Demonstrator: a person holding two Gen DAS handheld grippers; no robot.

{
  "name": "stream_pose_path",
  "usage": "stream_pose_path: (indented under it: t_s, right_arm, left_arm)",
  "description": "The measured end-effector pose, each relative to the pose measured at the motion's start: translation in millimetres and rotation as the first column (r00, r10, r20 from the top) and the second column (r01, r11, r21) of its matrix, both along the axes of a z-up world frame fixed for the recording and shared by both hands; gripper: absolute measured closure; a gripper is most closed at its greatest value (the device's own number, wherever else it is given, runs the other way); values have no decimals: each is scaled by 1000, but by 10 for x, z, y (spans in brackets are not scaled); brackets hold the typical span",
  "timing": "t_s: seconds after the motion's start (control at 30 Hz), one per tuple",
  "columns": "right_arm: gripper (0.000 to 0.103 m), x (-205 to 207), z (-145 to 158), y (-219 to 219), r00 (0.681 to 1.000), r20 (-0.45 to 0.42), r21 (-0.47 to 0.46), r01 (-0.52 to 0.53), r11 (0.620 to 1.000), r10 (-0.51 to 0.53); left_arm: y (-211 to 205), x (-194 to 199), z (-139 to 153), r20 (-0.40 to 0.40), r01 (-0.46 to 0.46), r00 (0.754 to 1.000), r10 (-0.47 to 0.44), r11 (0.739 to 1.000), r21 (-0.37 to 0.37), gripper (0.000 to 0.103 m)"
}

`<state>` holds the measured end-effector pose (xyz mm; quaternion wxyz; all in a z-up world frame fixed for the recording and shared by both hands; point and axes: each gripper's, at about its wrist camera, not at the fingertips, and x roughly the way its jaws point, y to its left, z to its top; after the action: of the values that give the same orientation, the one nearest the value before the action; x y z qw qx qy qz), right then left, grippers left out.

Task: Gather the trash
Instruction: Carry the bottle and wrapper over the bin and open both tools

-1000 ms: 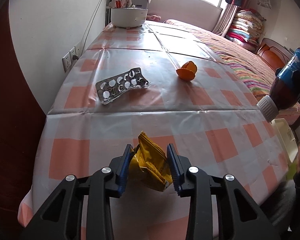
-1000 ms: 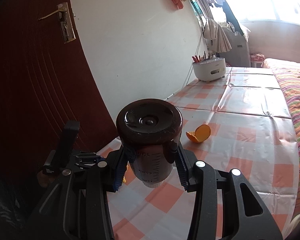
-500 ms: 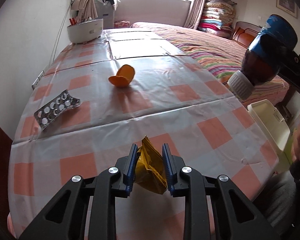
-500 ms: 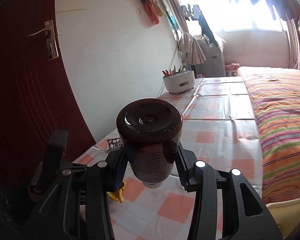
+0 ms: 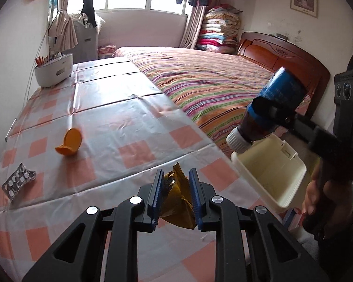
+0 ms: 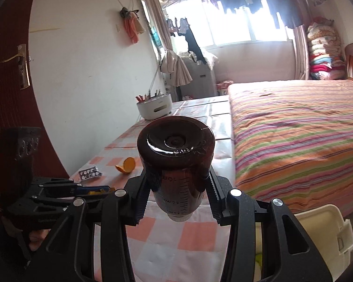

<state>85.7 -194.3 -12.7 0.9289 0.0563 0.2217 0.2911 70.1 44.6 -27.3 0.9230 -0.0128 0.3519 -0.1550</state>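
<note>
The left gripper (image 5: 175, 196) points down at a slant over the near edge of the table (image 5: 134, 150). Its jaws have just been closing, and now the blue pads press on a crumpled yellow wrapper (image 5: 177, 208). The wrapper is up off the checked cloth and pokes out above and below the pads.

The right gripper (image 6: 177, 193) points a little down, out over the corner of the table toward the bed (image 6: 301, 127). It holds a brown bottle (image 6: 176, 164) with its round bottom up toward the camera and its white cap (image 5: 236, 142) hanging low. In the left view the bottle has a blue label and its cap is just above a cream bin (image 5: 270, 171) that stands beside the table. A hand (image 5: 317, 197) wraps the handle of the right gripper near the bin.

On the table, well apart from both grippers, lie an orange peel (image 5: 69, 142) and a silver pill sheet (image 5: 17, 183). A white holder (image 5: 54, 69) stands at the far end by the wall.
</note>
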Motion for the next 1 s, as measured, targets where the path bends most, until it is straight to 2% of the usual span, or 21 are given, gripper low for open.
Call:
stream_pose_path:
  t_s: [0.23, 0.43, 0.47, 0.63, 0.83, 1.0]
  right_arm:
    - [61, 46, -154, -669, 983, -45, 37, 179, 983, -178]
    - [61, 66, -299, -840, 961, -89, 5, 264, 965, -262]
    - [61, 79, -332, -856, 958, -101, -1, 269, 963, -268]
    - [61, 117, -443, -941, 945, -144, -20, 295, 955, -295]
    - [61, 71, -331, -858, 947, -130, -4, 296, 955, -294]
    - [61, 86, -342, -790, 944, -125, -27, 306, 952, -307]
  left_arm:
    - [-572, 140, 283, 64, 113, 992, -110, 993, -40, 83]
    - [-824, 183, 236, 69, 152, 987, -148, 987, -59, 85]
    - [-854, 189, 214, 62, 157, 986, -154, 986, -60, 88]
    - [-888, 219, 134, 42, 158, 987, -156, 986, -50, 88]
    - [-878, 244, 108, 31, 145, 989, -143, 988, -49, 91]
    - [-888, 237, 85, 28, 146, 989, -145, 988, -41, 91]
